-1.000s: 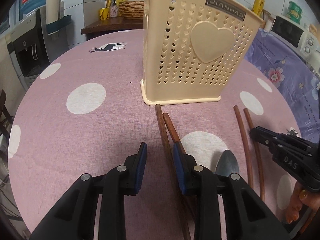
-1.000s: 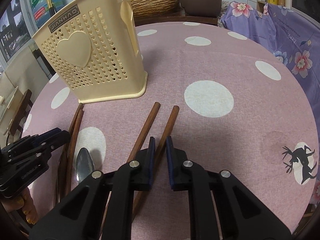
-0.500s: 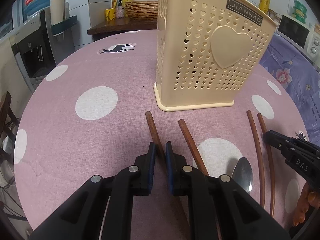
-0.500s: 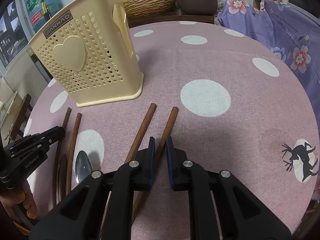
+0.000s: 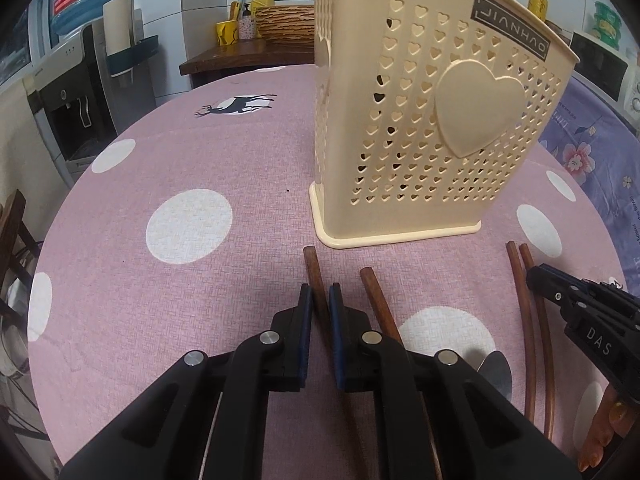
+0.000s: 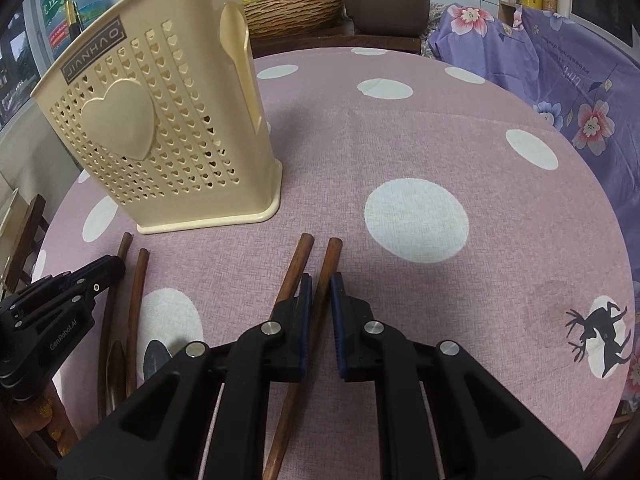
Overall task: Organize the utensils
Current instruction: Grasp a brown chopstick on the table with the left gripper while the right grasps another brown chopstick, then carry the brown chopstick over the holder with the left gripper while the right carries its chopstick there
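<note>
A beige perforated utensil holder (image 5: 432,120) with a heart stands upright on the pink dotted table; it also shows in the right wrist view (image 6: 160,136). My left gripper (image 5: 319,300) is shut on a brown wooden handle (image 5: 312,268). A second wooden handle (image 5: 376,300) lies just right of it, with a metal spoon bowl (image 5: 496,372) beyond. My right gripper (image 6: 318,292) is shut on a wooden handle (image 6: 330,260); another handle (image 6: 296,268) lies beside it on the left. Each gripper shows at the edge of the other's view.
Two thin brown sticks (image 5: 524,320) lie at the right of the left wrist view. A purple flowered cloth (image 6: 560,80) borders the table's right side. A wicker basket (image 6: 296,12) and a rice cooker (image 6: 384,0) stand behind. A water dispenser (image 5: 72,100) stands at left.
My left gripper moved left and closed on the left wooden handle, lifting its tip away from the holder's base. My right gripper stayed shut on its handle.
</note>
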Motion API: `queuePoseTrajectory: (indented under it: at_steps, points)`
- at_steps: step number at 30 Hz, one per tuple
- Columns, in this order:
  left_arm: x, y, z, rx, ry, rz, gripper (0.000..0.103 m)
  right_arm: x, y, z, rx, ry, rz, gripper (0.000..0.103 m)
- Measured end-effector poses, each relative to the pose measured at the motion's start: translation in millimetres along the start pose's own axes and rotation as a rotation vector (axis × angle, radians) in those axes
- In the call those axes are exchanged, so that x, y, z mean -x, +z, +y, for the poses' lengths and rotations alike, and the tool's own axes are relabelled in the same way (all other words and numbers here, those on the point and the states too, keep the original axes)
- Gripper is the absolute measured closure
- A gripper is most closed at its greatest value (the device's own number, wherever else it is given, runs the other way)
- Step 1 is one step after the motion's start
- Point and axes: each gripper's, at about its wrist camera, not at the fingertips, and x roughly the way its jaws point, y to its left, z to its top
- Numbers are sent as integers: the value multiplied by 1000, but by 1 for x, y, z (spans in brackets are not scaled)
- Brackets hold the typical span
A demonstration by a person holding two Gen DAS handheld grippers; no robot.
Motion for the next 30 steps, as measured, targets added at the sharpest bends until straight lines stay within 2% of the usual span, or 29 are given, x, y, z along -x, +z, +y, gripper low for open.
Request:
queuePoseTrajectory:
  at_steps: [7,11,16,22,30]
  points:
    - [2,0,5,33,-20,-9,95,2,0,-10,-57,79,-11,95]
    - [17,2,11,55,-45,-44,95,15,3,-16,-72,143,-42,95]
    - [56,7,21,94,-109,-121,95,47,9,-24,-88,264,-94,95]
    - [108,16,26,98,-128,-249,95,104,18,-32,-63,370,-225,95]
    - [160,22,33,91,-112,-392,95,164,15,-44,-13,408,-363,95]
